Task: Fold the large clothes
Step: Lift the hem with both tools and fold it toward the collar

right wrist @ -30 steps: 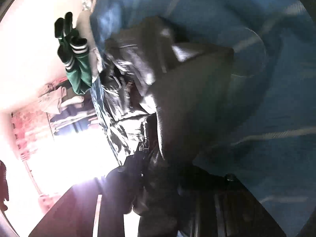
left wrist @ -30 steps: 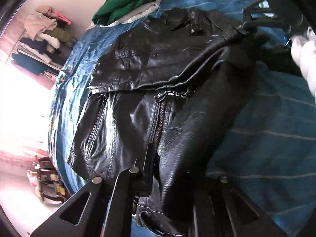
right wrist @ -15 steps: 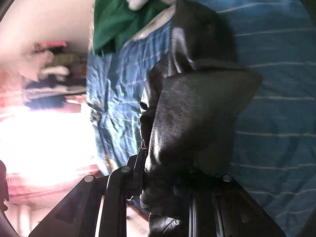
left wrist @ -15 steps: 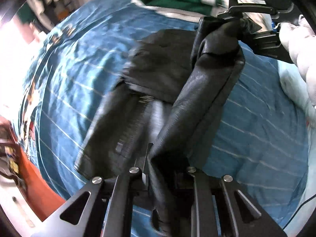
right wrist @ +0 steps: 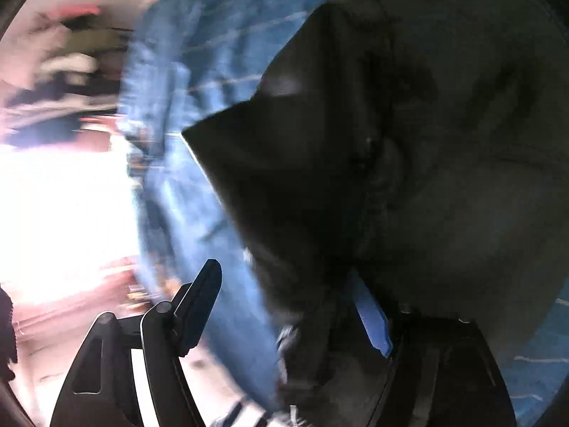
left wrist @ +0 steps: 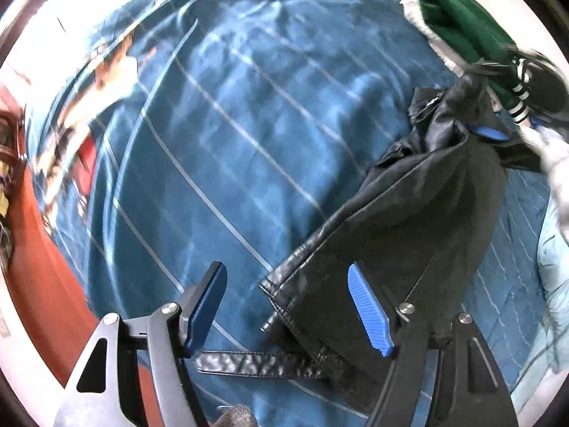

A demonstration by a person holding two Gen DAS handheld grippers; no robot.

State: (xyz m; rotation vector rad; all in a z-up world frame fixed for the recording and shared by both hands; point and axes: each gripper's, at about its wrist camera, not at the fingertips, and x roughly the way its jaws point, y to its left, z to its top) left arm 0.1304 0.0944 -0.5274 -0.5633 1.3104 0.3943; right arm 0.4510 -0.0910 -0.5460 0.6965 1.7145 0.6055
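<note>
A black leather jacket (left wrist: pixel 409 220) lies folded on the blue striped bedspread (left wrist: pixel 231 142), with a strap trailing at its near edge. My left gripper (left wrist: pixel 288 306) is open, its jaws wide apart, the right blue pad over the jacket's corner and gripping nothing. In the right wrist view the jacket (right wrist: pixel 409 160) fills the right side, dark and blurred. My right gripper (right wrist: pixel 288 309) is open too, with the jacket draped against its right finger. The right gripper's blue pad also shows far off in the left wrist view (left wrist: pixel 492 133) at the jacket's far end.
A green garment with striped cuffs (left wrist: pixel 469 46) lies at the bed's far right. A pale blue quilt (left wrist: pixel 554 267) lies on the right. The bed's left edge drops to a red-brown floor (left wrist: pixel 39 249). A rack of clothes (right wrist: pixel 64 71) shows blurred.
Both grippers have opened and let go of the jacket. The jacket went from held up and stretched between them to lying folded at the right of the bed.
</note>
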